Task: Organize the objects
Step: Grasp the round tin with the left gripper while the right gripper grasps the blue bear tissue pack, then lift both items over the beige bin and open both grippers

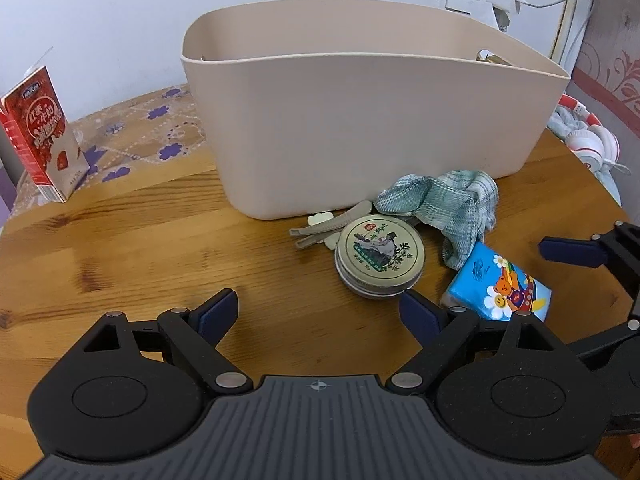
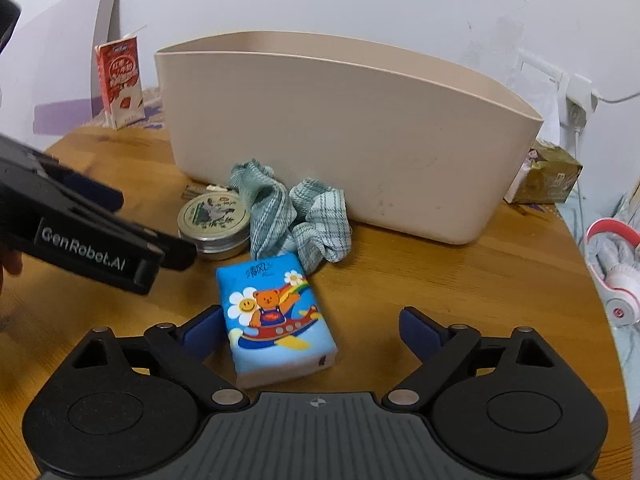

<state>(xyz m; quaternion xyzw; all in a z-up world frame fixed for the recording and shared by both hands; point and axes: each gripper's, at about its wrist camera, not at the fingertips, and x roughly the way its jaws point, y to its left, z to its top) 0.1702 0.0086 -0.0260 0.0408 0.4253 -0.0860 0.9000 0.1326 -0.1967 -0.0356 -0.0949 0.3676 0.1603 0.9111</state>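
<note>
Here, both tongs, left tongs [image 1: 318,312] and right tongs [image 2: 310,330], gape empty over the wooden table [image 1: 140,240] by a white wall [image 1: 120,20].

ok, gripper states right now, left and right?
Left gripper: open, empty, above bare table.
Right gripper: open, holding nothing; tissue pack lies between its fingers, ungripped.

Matt plastic bin [image 1: 360,128], varnished wood table [image 1: 120,240], metal tin [image 1: 378,258], checked cloth [image 1: 444,204]
</note>
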